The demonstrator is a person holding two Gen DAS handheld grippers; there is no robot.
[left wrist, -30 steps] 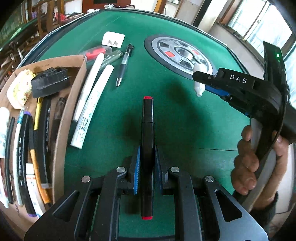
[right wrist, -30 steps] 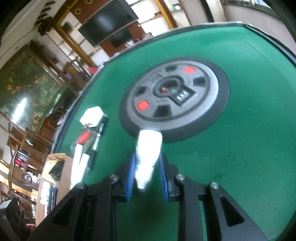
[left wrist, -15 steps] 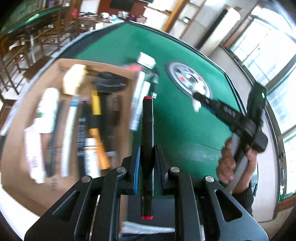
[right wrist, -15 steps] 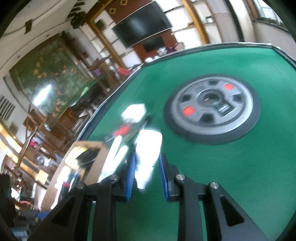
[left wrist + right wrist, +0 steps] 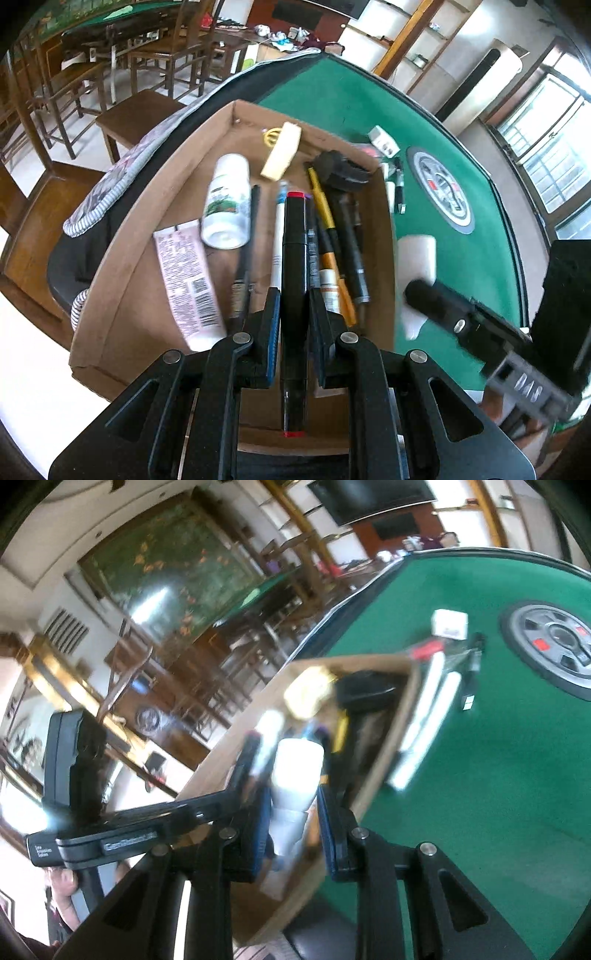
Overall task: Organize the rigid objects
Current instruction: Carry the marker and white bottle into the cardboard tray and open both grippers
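Lying at the left of the left wrist view, a pink printed tube [image 5: 184, 284] rests flat on the floor of the cardboard box [image 5: 122, 258], with a white bottle [image 5: 226, 201] on its side just beside it and a pale yellow block [image 5: 281, 151] farther back. Next comes a row of pens and markers, among them an orange-yellow pen [image 5: 327, 240] and a black-handled tool [image 5: 345, 206] leaning toward the box's right wall. Over this row the left claw [image 5: 293, 314] is clamped on a black marker with red ends [image 5: 294, 258], which points forward above the box contents. Right of the box wall, on the green bench [image 5: 476, 258], a few pens [image 5: 397, 192] and a small white box [image 5: 384, 140] lie near the round grey centre panel [image 5: 441, 192]. Farther right, the right claw [image 5: 417, 291] grips a small white bottle [image 5: 417, 251], hanging over the bench just beside the box's right wall.

From the right wrist view, which is blurred, the same white bottle [image 5: 295, 775] sits pinched between the blue pads [image 5: 330, 834], above the near corner of the box [image 5: 384, 760].
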